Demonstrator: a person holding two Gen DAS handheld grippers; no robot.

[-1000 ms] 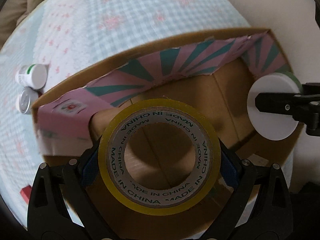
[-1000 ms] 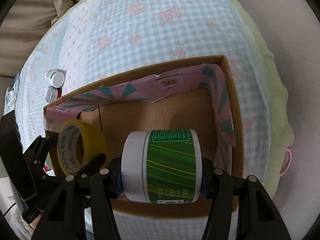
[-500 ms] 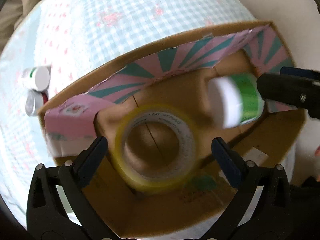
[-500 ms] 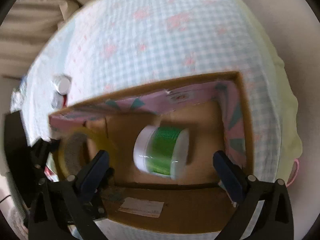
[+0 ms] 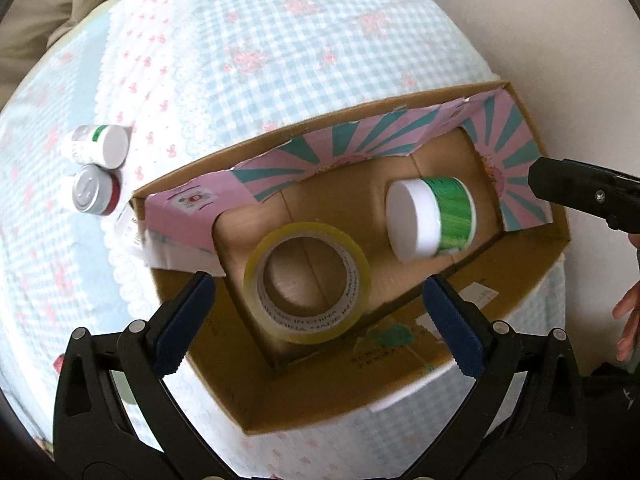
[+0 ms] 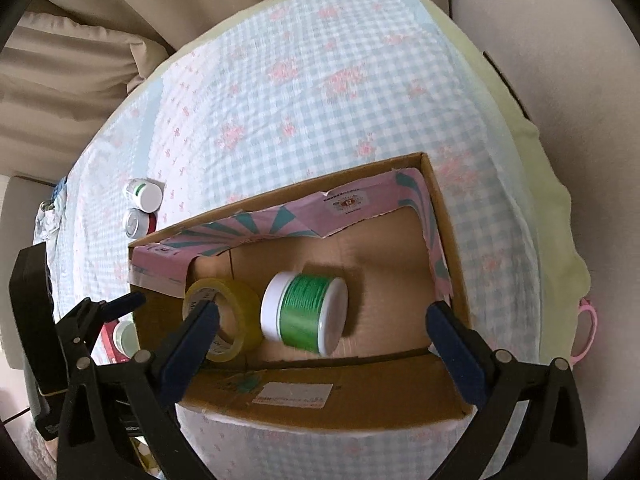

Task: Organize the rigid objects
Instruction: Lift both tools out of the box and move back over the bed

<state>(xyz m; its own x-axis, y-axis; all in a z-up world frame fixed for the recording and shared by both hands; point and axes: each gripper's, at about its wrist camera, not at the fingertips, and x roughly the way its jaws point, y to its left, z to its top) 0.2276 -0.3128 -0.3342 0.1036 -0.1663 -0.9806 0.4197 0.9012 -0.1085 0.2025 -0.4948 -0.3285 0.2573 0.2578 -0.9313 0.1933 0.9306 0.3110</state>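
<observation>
The roll of yellow tape (image 5: pixel 306 282) lies on the floor of the cardboard box (image 5: pixel 400 364), toward its left end, with its open core facing up at your left camera. Just beside it, to the right, the green-labelled jar (image 5: pixel 434 218) with a white lid rests on its side; in the right wrist view the same jar (image 6: pixel 305 312) and tape (image 6: pixel 224 322) look to be touching or nearly so, and I cannot tell which. The jar looks slightly blurred.

Your left gripper (image 5: pixel 318 320) hangs above the tape with its jaws spread wide and nothing between the pads. Your right gripper (image 6: pixel 322 350) is likewise wide apart over the jar, holding nothing.

The box has pink and teal striped paper (image 5: pixel 360 144) lining its far and right walls. It sits on a bed covered by a blue checked sheet with pink flowers (image 6: pixel 320 92). Outside the box, off its left corner, a small white bottle (image 5: pixel 100 146) lies beside a red can with a silver top (image 5: pixel 92 196), the two close together.
</observation>
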